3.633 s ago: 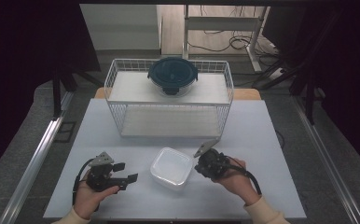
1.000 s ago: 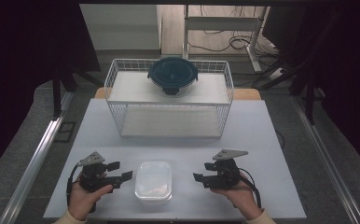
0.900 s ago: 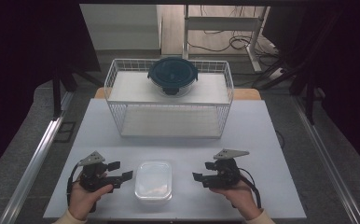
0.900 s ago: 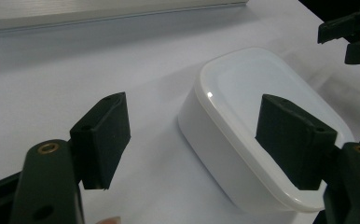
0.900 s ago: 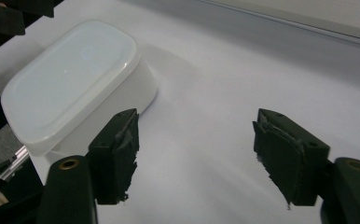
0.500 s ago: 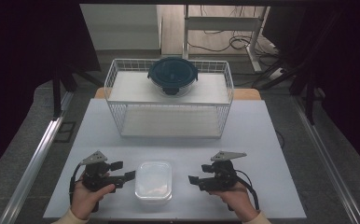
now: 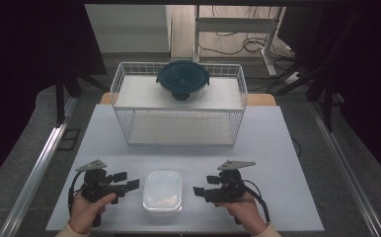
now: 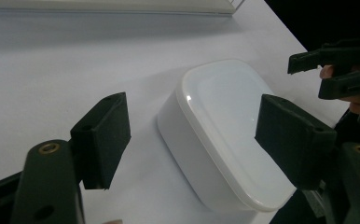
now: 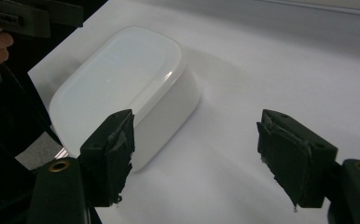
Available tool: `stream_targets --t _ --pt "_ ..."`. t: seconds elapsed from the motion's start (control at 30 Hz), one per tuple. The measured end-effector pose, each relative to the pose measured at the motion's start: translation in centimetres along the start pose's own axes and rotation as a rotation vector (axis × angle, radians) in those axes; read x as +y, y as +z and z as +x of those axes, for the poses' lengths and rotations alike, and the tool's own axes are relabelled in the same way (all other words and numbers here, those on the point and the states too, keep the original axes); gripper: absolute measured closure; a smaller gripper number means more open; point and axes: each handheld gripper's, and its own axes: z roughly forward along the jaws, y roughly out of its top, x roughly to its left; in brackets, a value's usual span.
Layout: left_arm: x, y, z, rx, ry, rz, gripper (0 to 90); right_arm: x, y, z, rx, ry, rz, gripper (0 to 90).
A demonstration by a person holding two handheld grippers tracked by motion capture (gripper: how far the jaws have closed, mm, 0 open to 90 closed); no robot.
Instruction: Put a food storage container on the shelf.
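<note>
A white lidded container (image 7: 162,191) is sitting near the front edge of the white worktop (image 7: 277,148), between the two claws and touching neither. The left claw (image 7: 127,180) is lying low over the worktop just left of the container, its jaws spread wide and pointing rightward at the container's side; the left hand (image 7: 86,213) is gripping it from below and behind, forearm coming in from the bottom edge. In the left gripper view the container (image 8: 225,130) is showing between and beyond the parted jaws. The right claw (image 7: 204,186) is mirroring that pose just right of the container, jaws standing wide and aimed leftward, with the right hand (image 7: 245,213) wrapped under it. Farther back, a white wire basket (image 7: 178,106) is standing on the worktop, with a round dark-lidded bowl (image 7: 182,80) resting on its upper shelf, well apart from both claws.
</note>
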Motion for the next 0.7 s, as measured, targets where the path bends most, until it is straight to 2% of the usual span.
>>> stream_targets --t 0.27,0.37,0.5,0.6,0.7 --pt "-0.4 0.4 -0.2 -0.053 -0.047 0.048 31.7 0.4 1.9 1.0 0.059 0.041 0.027 31.2" --pt "-0.5 0.7 -0.3 -0.086 -0.081 0.061 33.1 0.5 2.5 1.4 0.072 0.044 0.033 32.2" --pt "-0.6 1.2 -0.2 -0.096 -0.111 0.07 34.4 0.6 3.3 1.7 0.086 0.066 0.04 34.1" --pt "-0.6 1.6 0.0 -0.113 -0.143 0.08 36.4 0.8 4.0 1.9 0.096 0.086 0.043 36.7" --pt "-0.7 2.0 0.4 -0.156 -0.201 0.086 40.5 0.8 4.6 2.1 0.124 0.119 0.046 39.0"
